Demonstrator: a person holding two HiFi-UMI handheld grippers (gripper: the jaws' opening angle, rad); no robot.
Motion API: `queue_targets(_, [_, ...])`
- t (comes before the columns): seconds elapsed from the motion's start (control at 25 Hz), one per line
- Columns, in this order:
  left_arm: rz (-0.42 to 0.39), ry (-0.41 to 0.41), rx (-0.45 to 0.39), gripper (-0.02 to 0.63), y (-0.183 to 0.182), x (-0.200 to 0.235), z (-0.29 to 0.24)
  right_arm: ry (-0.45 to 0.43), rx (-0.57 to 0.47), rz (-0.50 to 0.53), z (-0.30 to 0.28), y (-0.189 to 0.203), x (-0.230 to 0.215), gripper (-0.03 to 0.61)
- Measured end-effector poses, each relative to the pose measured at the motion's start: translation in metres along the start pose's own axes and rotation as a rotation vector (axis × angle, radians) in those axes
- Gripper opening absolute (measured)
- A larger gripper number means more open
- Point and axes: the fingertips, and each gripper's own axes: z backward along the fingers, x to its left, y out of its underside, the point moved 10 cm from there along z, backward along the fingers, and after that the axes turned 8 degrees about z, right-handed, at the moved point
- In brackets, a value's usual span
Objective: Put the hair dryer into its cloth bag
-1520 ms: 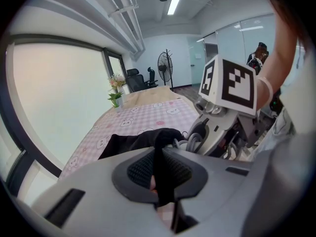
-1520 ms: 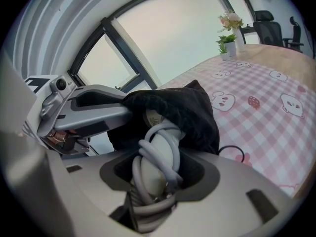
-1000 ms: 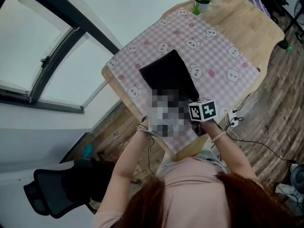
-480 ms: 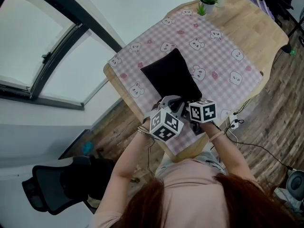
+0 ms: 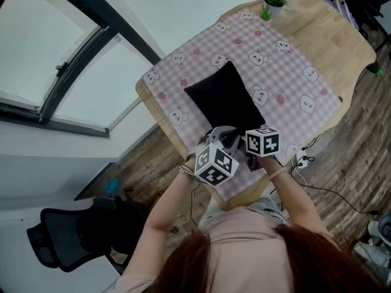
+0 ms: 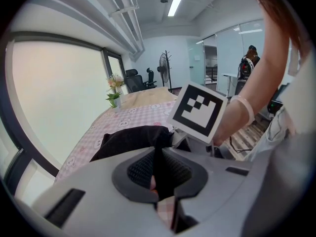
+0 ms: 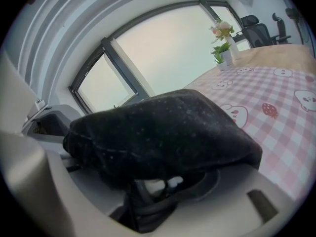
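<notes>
Black bag (image 5: 223, 99), pink checked tablecloth (image 5: 293, 72) (bunnies)

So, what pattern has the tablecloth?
The tablecloth has pink checks with bunnies; head view shows best.

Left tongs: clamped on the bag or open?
Shut on it: the left gripper view shows the left tongs pinching a fold of the black cloth bag between nearly closed jaws.

cloth bag (image 7: 163, 132): black, bulging, fills foreground | tablecloth (image 7: 291, 132): pink check, beyond
</notes>
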Motion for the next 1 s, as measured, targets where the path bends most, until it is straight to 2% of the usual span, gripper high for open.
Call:
queue_targets(0.36, [0.016, 0.012, 0.001, 0.038, -0.001, 0.004, 0.001, 0.016, -0.029, 0.006, -0.012, -0.007, -0.007, 0.209])
queue_targets(1.0, [0.062, 0.08, 0.021, 0.038, 0.011, 0.007, -0.003, 0.056, 0.005, 0.059, -0.03, -0.004, -0.017, 0.212])
